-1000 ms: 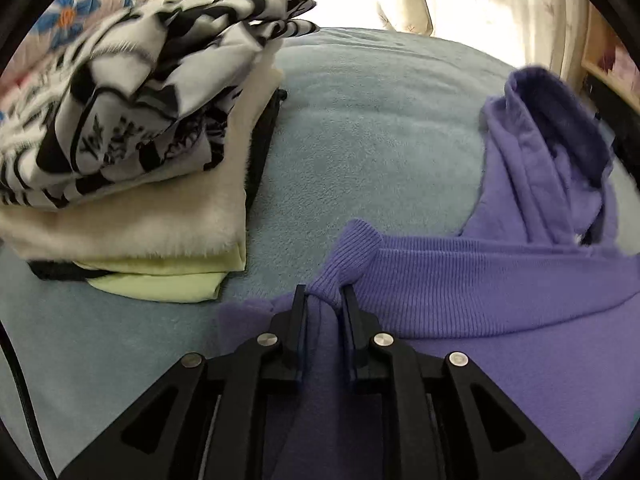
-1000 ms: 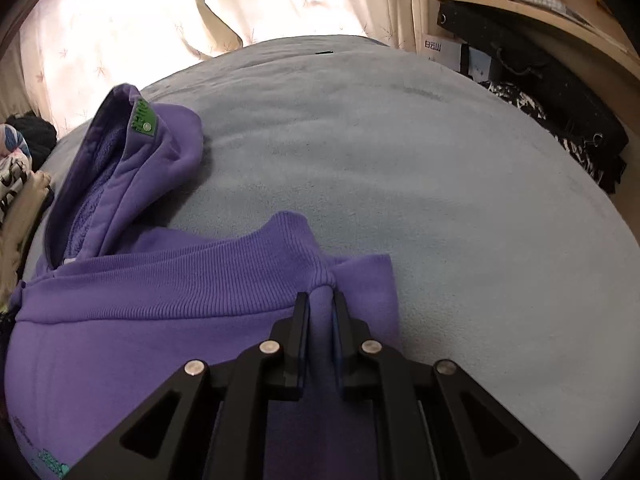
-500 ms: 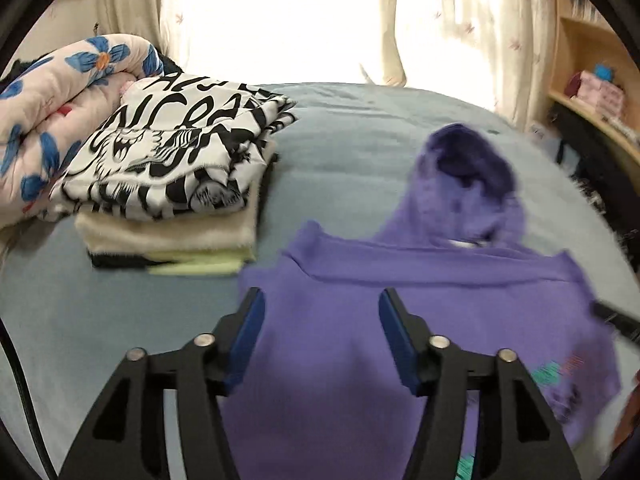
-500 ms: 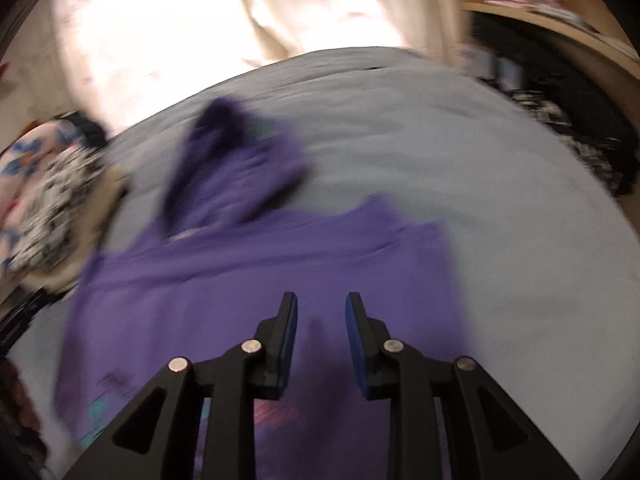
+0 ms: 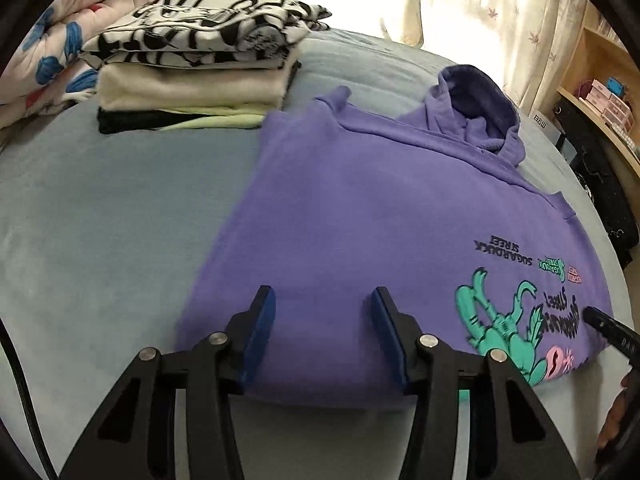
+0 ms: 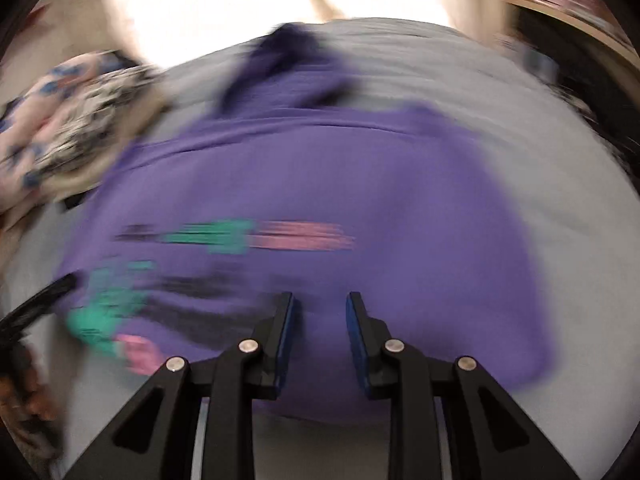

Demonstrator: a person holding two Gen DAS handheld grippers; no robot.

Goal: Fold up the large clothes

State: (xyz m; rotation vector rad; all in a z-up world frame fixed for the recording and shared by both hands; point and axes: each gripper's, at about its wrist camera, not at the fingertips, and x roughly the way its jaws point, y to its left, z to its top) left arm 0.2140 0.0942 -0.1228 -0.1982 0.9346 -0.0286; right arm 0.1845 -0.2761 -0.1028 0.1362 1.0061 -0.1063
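A purple hoodie (image 5: 380, 208) lies folded into a rectangle on the blue-grey bed, its hood (image 5: 476, 104) at the far end and a green and pink print (image 5: 504, 320) near the right edge. My left gripper (image 5: 320, 300) is open and empty above the hoodie's near edge. In the blurred right wrist view the hoodie (image 6: 320, 200) fills the middle and my right gripper (image 6: 320, 300) is open and empty over its near edge. The tip of the right gripper (image 5: 612, 336) shows at the right of the left wrist view.
A stack of folded clothes (image 5: 196, 68), black-and-white on top, sits at the far left next to the hoodie. A floral quilt (image 5: 60, 32) lies behind the stack. Curtains (image 5: 480, 0) and a wooden shelf (image 5: 600, 92) stand beyond the bed (image 5: 100, 220).
Both grippers let go of the hoodie's ribbed hem, opened and pulled back toward the near edge. The hoodie now lies folded flat. The right wrist view is still moving.
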